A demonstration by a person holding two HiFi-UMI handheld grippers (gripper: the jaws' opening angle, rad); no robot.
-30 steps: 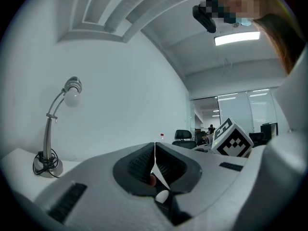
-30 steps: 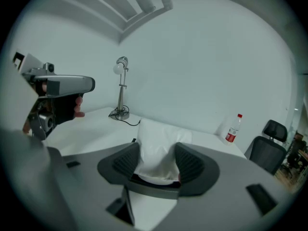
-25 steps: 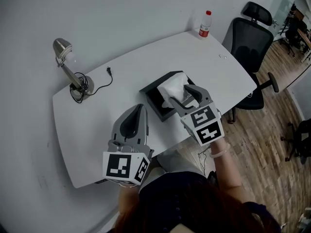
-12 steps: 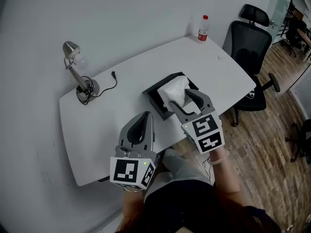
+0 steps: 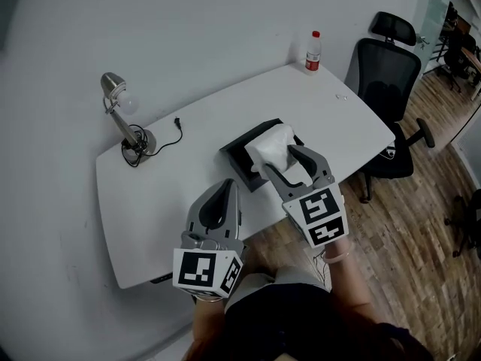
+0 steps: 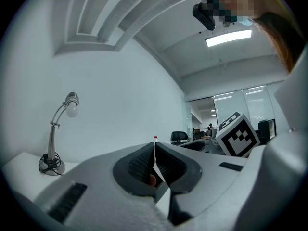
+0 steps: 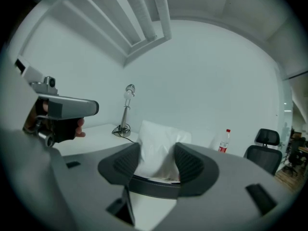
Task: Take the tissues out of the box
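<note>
**A:** Where is the tissue?

**B:** The tissue (image 5: 269, 143) stands up out of the black box (image 5: 239, 164), near the middle of the white worktop (image 5: 165, 194). Only the head view shows the box. The right gripper view gives the white tuft alone, upright and taller than wide.

**A:** And the box's long axis?

**B:** From overhead it seems to run from about 8 o'clock to 2 o'clock. The tissue points up toward the camera.

**A:** The right hand-held gripper?

**B:** The right hand-held gripper (image 5: 279, 159) reaches in from 5 o'clock, jaws wide apart with the tissue between them. I can't tell whether the pads touch it.

**A:** The left one?

**B:** The left hand-held gripper (image 5: 231, 185) sits at 7 o'clock of the box. Its own view shows the jaws pressed together on nothing. That view also catches the lamp (image 6: 55, 138) at 9 o'clock.
</note>
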